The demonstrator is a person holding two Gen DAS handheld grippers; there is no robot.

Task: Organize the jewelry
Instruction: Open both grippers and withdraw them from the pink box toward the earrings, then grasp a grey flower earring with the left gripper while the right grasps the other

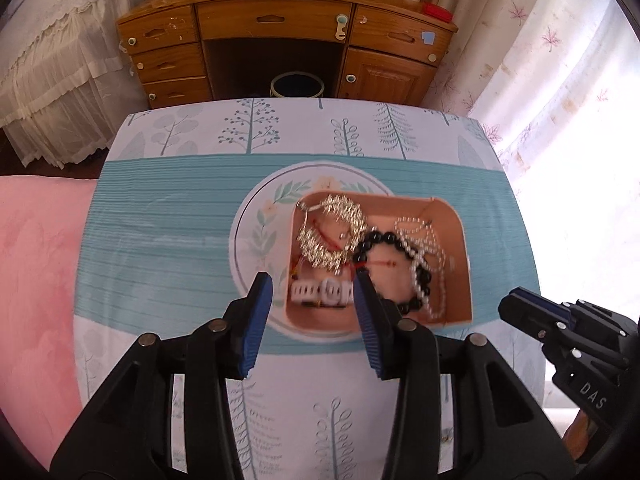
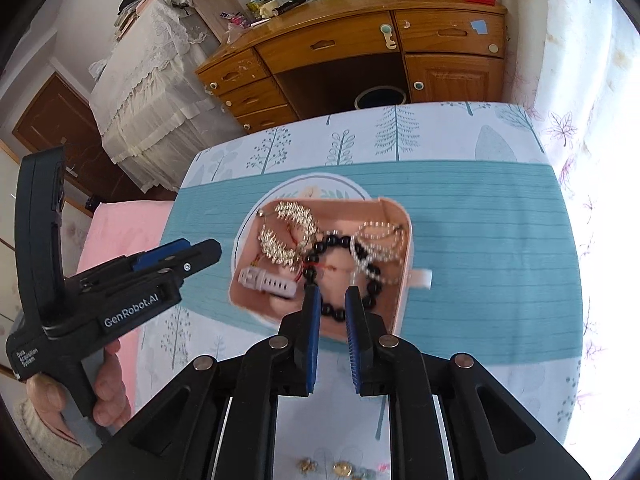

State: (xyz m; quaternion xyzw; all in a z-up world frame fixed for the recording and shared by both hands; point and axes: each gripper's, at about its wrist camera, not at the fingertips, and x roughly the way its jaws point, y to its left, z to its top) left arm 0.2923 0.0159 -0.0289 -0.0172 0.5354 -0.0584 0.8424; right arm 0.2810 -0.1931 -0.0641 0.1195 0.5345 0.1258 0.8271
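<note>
Mostly done: jewelry heaped in pink tray (image 2: 403, 240); small pieces (image 2: 342, 468) left at 6 o'clock. Left claw (image 1: 313, 286) wide, right claw (image 2: 331, 300) narrow, both empty.

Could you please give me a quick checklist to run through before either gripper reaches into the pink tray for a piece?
1. Left gripper open, empty: ok.
2. Right gripper open, empty: ok.
3. Right gripper lined up over black bead bracelet: ok.
4. Bracelet free of the pearl strand and red cord: not ok, they overlap.
5. Pink tray flat on the table: cannot tell.
6. White watch unobstructed for the left gripper: ok.
</note>
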